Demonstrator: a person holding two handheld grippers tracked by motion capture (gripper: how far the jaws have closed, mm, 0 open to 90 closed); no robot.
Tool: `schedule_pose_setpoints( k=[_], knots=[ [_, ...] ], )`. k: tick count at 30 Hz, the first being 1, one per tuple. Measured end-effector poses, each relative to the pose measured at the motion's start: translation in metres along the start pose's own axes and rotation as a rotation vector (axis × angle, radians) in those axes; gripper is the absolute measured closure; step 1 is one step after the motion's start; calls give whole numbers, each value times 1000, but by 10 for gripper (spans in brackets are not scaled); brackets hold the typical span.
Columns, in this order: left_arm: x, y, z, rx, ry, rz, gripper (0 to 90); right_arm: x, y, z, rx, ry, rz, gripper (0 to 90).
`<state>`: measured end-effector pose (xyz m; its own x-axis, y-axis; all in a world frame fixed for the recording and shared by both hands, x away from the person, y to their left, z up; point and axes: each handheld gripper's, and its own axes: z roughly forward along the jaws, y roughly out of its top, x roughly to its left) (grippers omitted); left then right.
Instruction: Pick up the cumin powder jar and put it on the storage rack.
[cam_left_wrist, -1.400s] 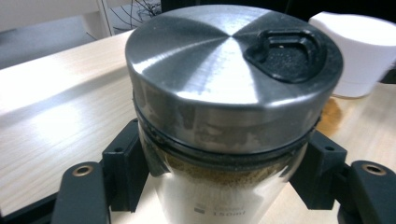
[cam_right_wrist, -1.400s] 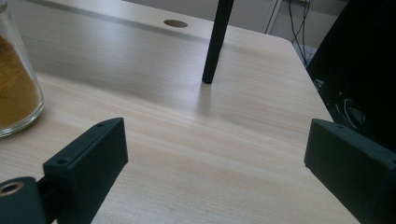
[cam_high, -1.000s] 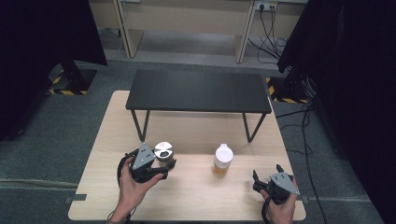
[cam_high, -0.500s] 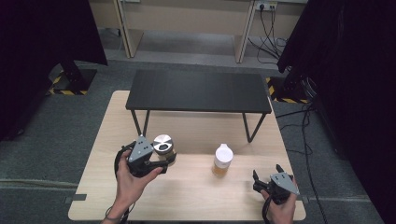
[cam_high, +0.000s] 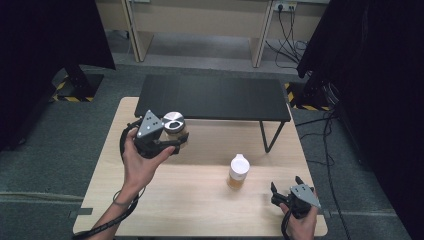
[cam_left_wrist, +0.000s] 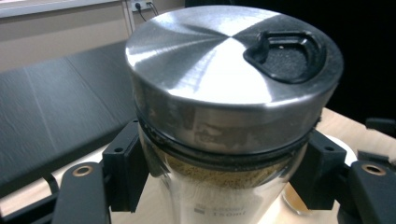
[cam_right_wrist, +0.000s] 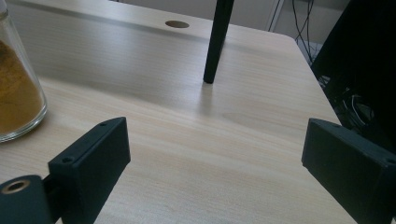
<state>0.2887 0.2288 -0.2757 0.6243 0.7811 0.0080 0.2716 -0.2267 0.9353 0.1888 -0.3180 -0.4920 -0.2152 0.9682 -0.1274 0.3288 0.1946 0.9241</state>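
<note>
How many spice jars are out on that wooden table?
2. A glass jar with a brushed steel lid is clamped in the left gripper, near the black shelf. A white-capped jar of orange powder stands mid-table.

Grey carpet floor (cam_high: 90, 165) all around the light wood table (cam_high: 200, 200). A low black bench (cam_high: 215, 97) sits at its far edge, black curtains (cam_high: 45, 40) either side, beige cabinets (cam_high: 200, 20) behind.
</note>
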Motion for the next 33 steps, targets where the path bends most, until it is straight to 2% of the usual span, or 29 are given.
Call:
schedule_pose_setpoints(
  k=[11,18,21,25,33],
  knots=[
    [10,46,7,16,52,-10,305,-1,0,0,2,4,9,78],
    [23,70,21,51,133,-33,305,-1,0,0,0,3,3,81],
    [31,75,30,65,164,-46,305,-1,0,0,-1,2,3,81],
    [37,79,44,84,215,-37,305,0,0,0,0,1,2,82],
    [43,77,74,110,265,-48,304,1,0,0,2,-3,0,85]
  ],
)
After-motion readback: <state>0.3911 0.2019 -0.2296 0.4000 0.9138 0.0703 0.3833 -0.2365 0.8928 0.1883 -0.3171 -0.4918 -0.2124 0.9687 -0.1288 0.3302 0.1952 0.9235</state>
